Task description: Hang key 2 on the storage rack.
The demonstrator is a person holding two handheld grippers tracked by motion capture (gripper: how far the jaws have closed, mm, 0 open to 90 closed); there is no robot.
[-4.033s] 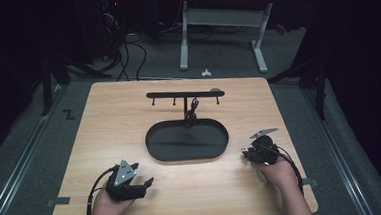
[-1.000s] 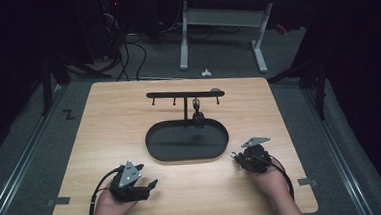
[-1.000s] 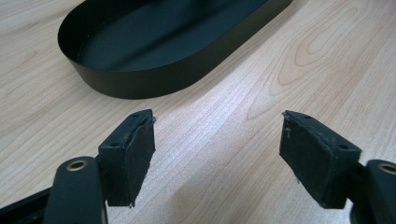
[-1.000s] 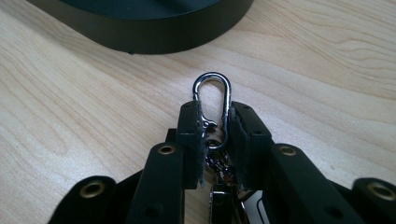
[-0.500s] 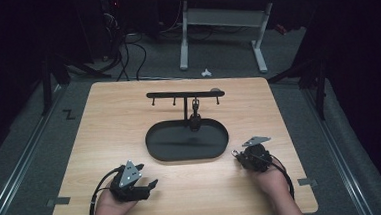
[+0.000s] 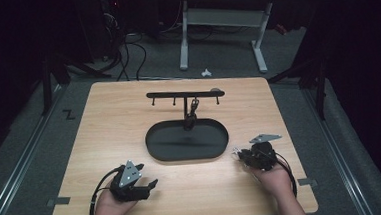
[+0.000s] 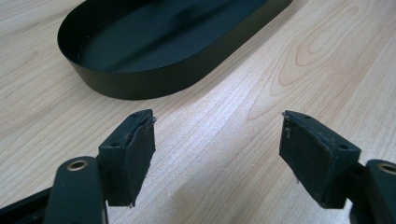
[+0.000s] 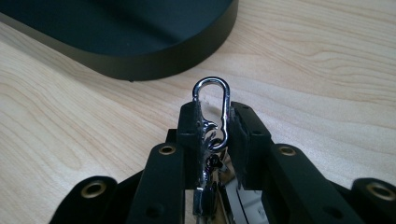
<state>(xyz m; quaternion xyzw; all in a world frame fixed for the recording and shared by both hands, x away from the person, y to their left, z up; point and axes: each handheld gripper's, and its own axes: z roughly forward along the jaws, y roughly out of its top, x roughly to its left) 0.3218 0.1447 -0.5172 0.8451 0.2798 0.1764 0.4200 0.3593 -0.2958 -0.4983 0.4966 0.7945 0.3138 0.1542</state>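
With its jaws pinched on a silver carabiner clip (image 8: 213, 109), the right gripper (image 6: 241, 155) sits low over the wooden table (image 6: 109, 122), just right of the black oval tray (image 6: 221, 144).

The clip's rounded loop end projects beyond the pads toward the tray wall, clear of it; a dark keyring piece hangs below between the jaws. The left gripper (image 7: 217, 140) rests near the tray's front left, jaws spread wide, nothing between them. A black hook rack (image 6: 177, 94) stands behind the tray, with one item hanging.
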